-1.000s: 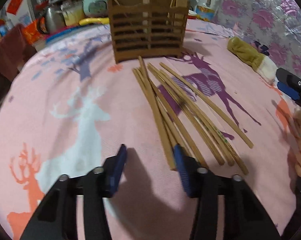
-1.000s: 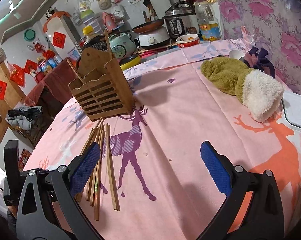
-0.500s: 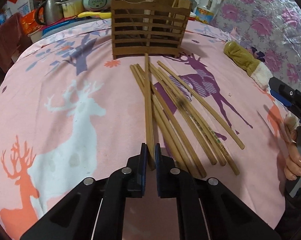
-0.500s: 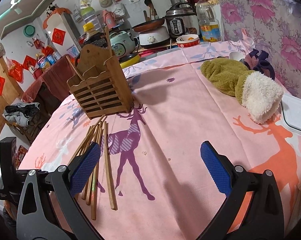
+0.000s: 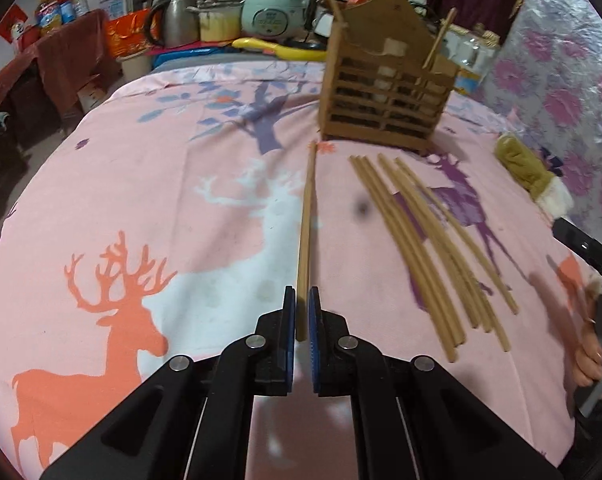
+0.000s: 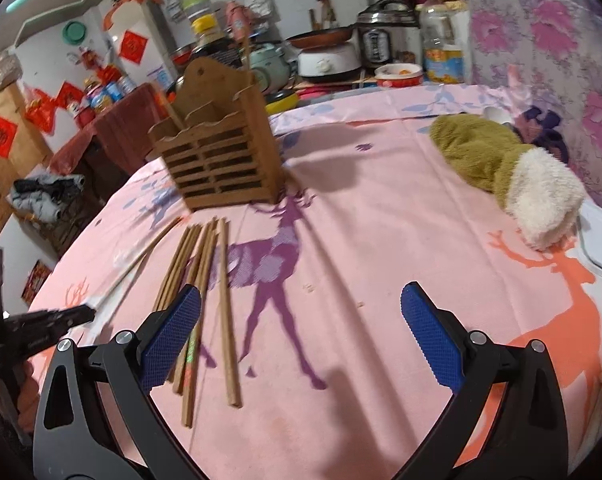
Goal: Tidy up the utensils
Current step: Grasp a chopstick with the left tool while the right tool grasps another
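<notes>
In your left wrist view, your left gripper (image 5: 301,312), open a second ago, now clamps one long wooden chopstick (image 5: 305,236) pulled aside from the loose wooden chopsticks (image 5: 429,248) on the pink deer-print tablecloth (image 5: 141,184), ready for the slatted wooden utensil holder (image 5: 385,96), which already holds two sticks. In your right wrist view, your right gripper (image 6: 301,332) hangs wide and empty beside that pile (image 6: 205,280).

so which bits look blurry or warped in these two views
Left wrist view: the loose chopsticks smear with motion blur, the held chopstick stays sharper, and fisheye bends the table edge. Right wrist view: the left gripper and chopstick pile are soft; the wooden holder leans with distortion.
</notes>
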Available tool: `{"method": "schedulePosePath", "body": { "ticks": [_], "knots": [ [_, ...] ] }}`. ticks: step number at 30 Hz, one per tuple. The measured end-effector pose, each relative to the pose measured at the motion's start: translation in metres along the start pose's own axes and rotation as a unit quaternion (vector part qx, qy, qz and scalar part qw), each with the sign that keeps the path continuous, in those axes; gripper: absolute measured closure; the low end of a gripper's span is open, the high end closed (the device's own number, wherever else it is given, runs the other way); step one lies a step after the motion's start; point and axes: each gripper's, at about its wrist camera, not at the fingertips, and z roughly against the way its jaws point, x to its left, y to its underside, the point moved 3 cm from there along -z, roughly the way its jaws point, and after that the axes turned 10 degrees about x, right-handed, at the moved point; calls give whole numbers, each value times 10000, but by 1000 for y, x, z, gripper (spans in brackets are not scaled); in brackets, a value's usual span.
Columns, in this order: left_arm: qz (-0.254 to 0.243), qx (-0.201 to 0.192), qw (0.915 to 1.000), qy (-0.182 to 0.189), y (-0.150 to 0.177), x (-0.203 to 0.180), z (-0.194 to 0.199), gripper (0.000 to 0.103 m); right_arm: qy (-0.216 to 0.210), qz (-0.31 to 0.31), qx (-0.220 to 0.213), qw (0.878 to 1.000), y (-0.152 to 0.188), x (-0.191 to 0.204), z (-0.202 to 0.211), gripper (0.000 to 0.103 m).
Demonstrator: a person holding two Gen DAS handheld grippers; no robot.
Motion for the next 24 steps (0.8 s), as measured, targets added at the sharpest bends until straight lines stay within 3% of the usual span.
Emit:
{"method": "schedulePosePath", "body": {
  "ticks": [2,4,7,10,13,21,23,24],
  "knots": [
    [11,102,9999,-43,0,2,-5,96,-175,201,145,9995,3,9,-4,10],
    [22,241,9997,-47,0,2,-11,96,-299,430,321,9981,7,19,-9,25],
    [6,322,9995,59,2,2,-13,96,-383,701,580,9951,15,32,-18,35],
    [32,310,9995,86,3,2,-13,92,-348,890,690,9930,21,41,-22,36],
    [59,276,9995,151,3,2,-11,75,-308,921,681,9929,22,42,-22,36],
    [-60,348,9994,29,4,-3,-16,72,-326,753,768,9937,22,36,-24,36],
    [-90,349,9993,14,4,-4,-16,68,-398,745,787,9933,24,35,-22,36],
    [-99,351,9993,15,4,-4,-16,59,-434,744,809,9930,27,34,-21,36]
  ]
}}
